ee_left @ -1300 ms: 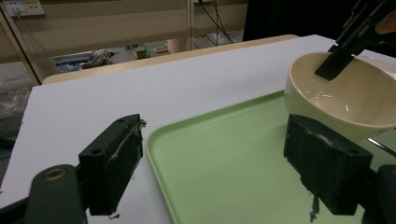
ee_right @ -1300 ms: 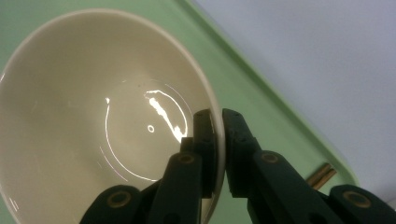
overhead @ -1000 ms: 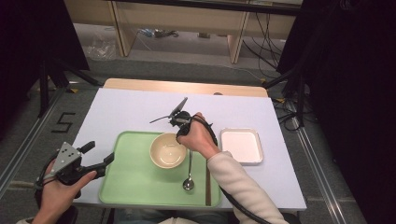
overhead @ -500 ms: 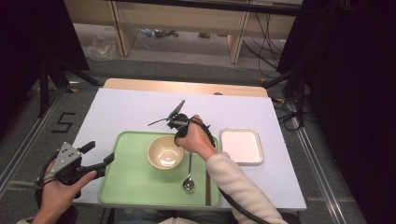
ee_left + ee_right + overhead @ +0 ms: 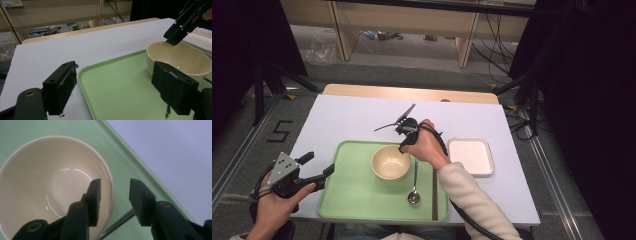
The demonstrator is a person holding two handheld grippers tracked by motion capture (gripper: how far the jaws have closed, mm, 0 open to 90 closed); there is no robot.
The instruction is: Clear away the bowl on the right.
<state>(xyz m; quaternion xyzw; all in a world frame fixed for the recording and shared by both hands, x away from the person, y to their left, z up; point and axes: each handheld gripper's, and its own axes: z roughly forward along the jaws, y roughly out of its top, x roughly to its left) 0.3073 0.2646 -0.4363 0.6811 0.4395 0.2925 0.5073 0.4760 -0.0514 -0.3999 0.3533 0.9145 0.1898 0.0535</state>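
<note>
A cream bowl (image 5: 390, 162) stands on the green tray (image 5: 347, 187), empty inside. My right gripper (image 5: 404, 146) reaches down at the bowl's far right rim. In the right gripper view the bowl (image 5: 50, 185) lies under my right gripper (image 5: 115, 192); its jaws have just been opening and now straddle the rim without pressing on it, one jaw over the inside, one outside. My left gripper (image 5: 319, 163) rests at the tray's left edge. In the left gripper view my left gripper (image 5: 115, 87) stands open and empty, with the tray (image 5: 120, 90) and the bowl (image 5: 178, 58) ahead of it.
A metal spoon (image 5: 414, 185) and a brown stick (image 5: 434, 195) lie on the tray right of the bowl. A white square dish (image 5: 470, 156) sits on the table to the tray's right. The pale table sheet stretches behind the tray.
The right hand has shifted slightly over the bowl's far rim. The bowl stands where it was, and the left gripper has stayed in place.
</note>
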